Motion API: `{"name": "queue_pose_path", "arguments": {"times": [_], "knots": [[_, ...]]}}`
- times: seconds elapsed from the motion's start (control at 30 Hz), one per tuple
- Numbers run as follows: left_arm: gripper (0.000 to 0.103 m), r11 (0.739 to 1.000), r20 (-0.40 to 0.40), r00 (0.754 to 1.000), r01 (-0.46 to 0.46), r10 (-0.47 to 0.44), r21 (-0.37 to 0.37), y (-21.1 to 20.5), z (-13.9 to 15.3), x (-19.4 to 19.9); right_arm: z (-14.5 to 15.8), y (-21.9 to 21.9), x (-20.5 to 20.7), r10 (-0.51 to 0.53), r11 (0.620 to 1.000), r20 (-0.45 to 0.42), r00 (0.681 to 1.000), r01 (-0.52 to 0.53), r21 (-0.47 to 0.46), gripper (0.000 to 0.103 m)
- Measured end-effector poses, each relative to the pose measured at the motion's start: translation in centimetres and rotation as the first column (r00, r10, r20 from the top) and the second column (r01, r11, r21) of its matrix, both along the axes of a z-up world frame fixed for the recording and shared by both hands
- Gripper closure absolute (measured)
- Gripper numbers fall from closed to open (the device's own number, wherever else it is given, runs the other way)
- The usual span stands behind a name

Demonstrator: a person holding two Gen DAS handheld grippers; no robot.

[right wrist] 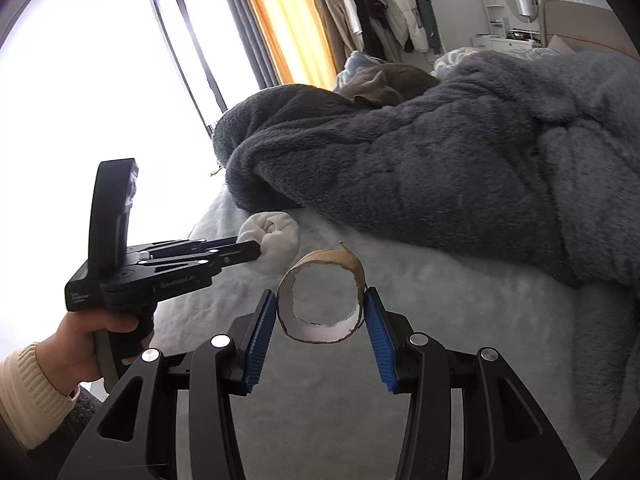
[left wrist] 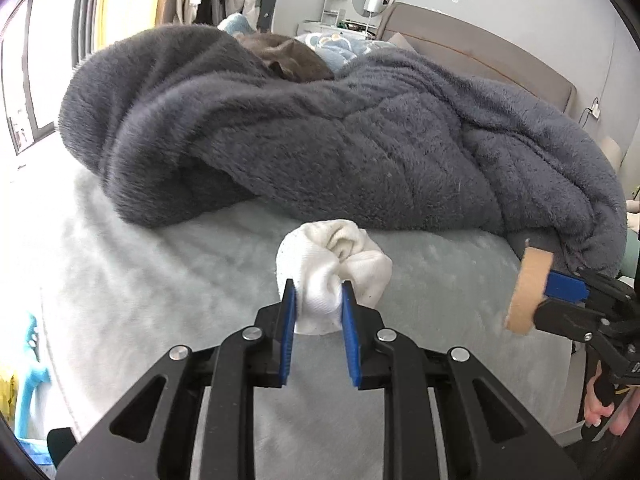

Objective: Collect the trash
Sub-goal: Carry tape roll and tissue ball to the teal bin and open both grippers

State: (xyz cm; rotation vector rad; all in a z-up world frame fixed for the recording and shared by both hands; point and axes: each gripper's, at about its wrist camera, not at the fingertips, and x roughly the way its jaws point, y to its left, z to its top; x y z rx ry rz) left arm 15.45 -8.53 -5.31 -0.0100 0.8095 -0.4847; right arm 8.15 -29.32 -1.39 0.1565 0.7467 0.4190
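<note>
Left claw around sock ball

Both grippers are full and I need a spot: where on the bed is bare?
Bare sheet lies in front of the grey blanket, left of the sock and between it and the cardboard roll. The blanket heap crowds the far side.

Matt ribbed white cloth of the balled sock is bunching between ridged blue plastic pads, while the rough brown cardboard tube, torn at its rim, is showing a paler inner face before the shaggy grey fleece blanket.
</note>
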Motion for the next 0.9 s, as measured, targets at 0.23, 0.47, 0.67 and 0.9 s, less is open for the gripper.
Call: {"name": "queue_pose_path", "arguments": {"times": [0.23, 0.47, 0.67, 0.9], "knots": [[0.08, 0.999, 0.033, 0.998, -0.054, 0.054, 0.004, 3.1, 1.6, -1.3, 0.1, 3.1, 0.8, 0.032, 0.999, -0.004, 0.999, -0.032, -0.002, 0.057], [0.08, 0.996, 0.036, 0.996, -0.087, 0.086, 0.03, 6.0, 2.1, -2.9, 0.5, 7.2, 1.5, 0.083, 0.997, -0.002, 0.997, -0.083, 0.001, 0.057], [0.08, 0.991, 0.041, 0.992, -0.124, 0.122, 0.056, 9.3, 2.1, -4.2, 0.7, 11.2, 2.0, 0.133, 0.991, -0.003, 0.991, -0.133, -0.002, 0.057], [0.08, 0.98, 0.064, 0.982, -0.181, 0.176, 0.078, 13.4, 2.4, -5.6, 0.8, 16.4, 2.7, 0.199, 0.98, -0.001, 0.98, -0.199, 0.004, 0.057]]}}
